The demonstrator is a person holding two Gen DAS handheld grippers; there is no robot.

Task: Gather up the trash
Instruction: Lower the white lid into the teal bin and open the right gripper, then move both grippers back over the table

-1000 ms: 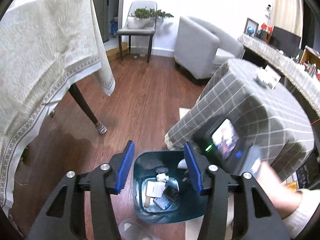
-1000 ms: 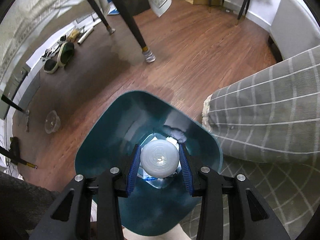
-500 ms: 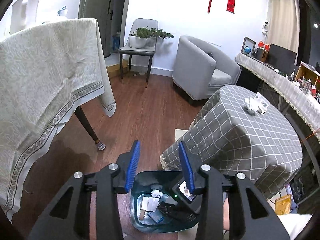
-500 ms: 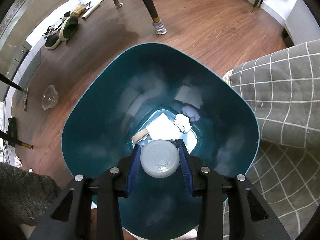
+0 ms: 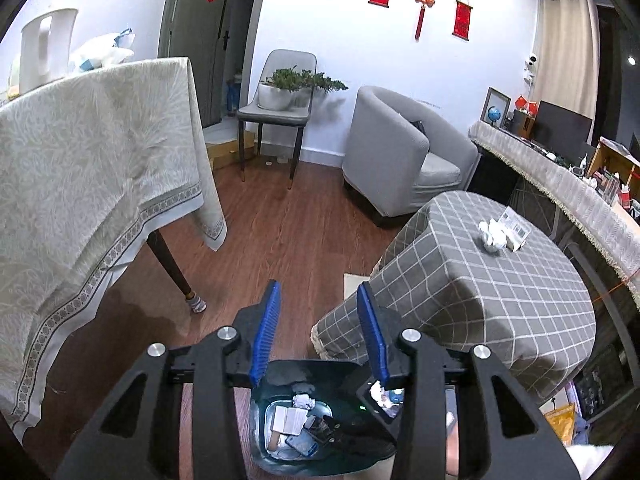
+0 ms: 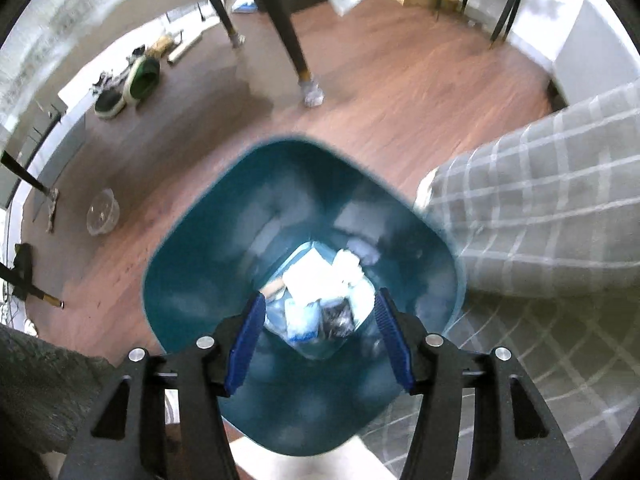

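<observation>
A teal trash bin (image 6: pixel 200 272) stands on the wooden floor beside a low table in a grey checked cloth (image 6: pixel 540 208). Papers, wrappers and other trash (image 6: pixel 320 292) lie at its bottom. My right gripper (image 6: pixel 318 340) hangs open and empty above the bin's mouth. My left gripper (image 5: pixel 316 332) is open and empty, higher up, with the bin (image 5: pixel 340 460) below it. White crumpled tissue (image 5: pixel 492 236) lies on the checked table (image 5: pixel 500 300) next to a small clear box.
A table with a beige cloth (image 5: pixel 80 200) and dark legs stands left. A grey armchair (image 5: pixel 400 152) and a chair with a plant (image 5: pixel 280 104) stand at the far wall. A clear plastic bowl (image 6: pixel 103 216) and shoes (image 6: pixel 140 76) lie on the floor.
My right gripper opened and let the round white lid drop into the bin, then rose. My left gripper lifted and tilted up toward the room.
</observation>
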